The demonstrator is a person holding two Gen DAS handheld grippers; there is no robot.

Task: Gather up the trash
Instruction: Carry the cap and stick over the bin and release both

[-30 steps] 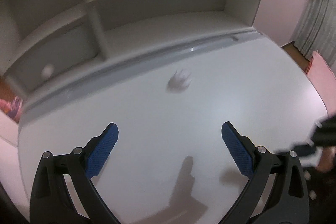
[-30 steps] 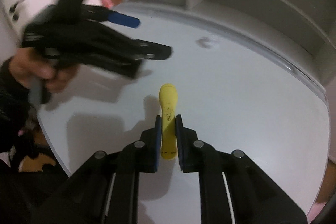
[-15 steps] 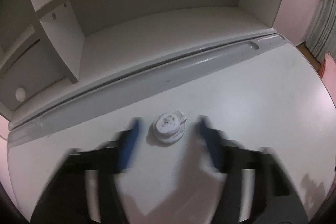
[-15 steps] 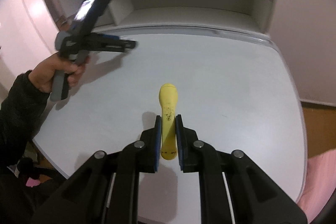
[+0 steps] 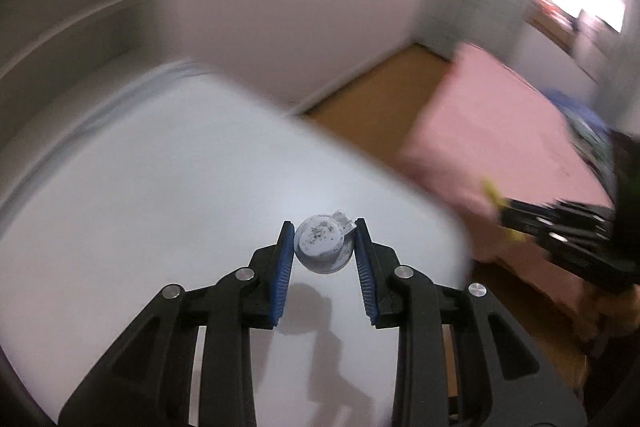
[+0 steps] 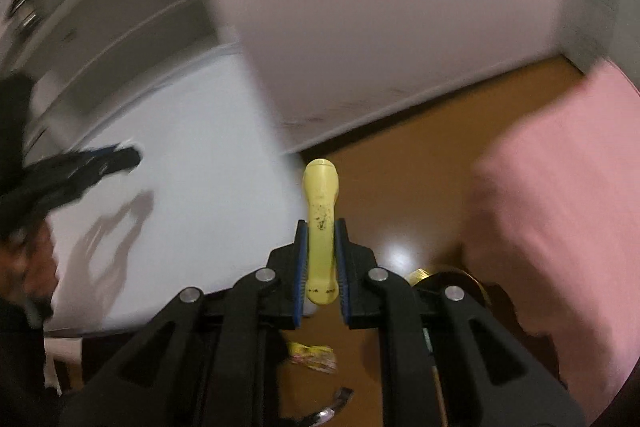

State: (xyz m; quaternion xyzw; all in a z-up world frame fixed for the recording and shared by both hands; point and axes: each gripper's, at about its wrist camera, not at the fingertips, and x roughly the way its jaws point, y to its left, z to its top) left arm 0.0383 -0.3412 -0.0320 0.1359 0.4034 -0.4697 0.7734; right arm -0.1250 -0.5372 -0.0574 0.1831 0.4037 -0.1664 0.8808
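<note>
The left gripper has its jaws closed on a small round white cap with dark specks on its top face and a small tab at its 1 o'clock edge; the blue pads press its two sides. The cap hangs clear of the white counter, with a shadow on the surface below it. The right gripper clamps a yellow banana-like piece between narrow jaws; the piece stands upright along the fingers, its rounded tip at 12 o'clock and dark spots at mid-length. It is held out past the counter's edge, above the brown wooden floor. In the left wrist view the right gripper shows at 3 o'clock, blurred, with a bit of yellow at its tip. In the right wrist view the left gripper shows at 9 o'clock over the counter. A pink bed lies at 3 o'clock, and some crumpled yellow scrap lies on the floor at 6 o'clock. Both backgrounds are motion-blurred.
</note>
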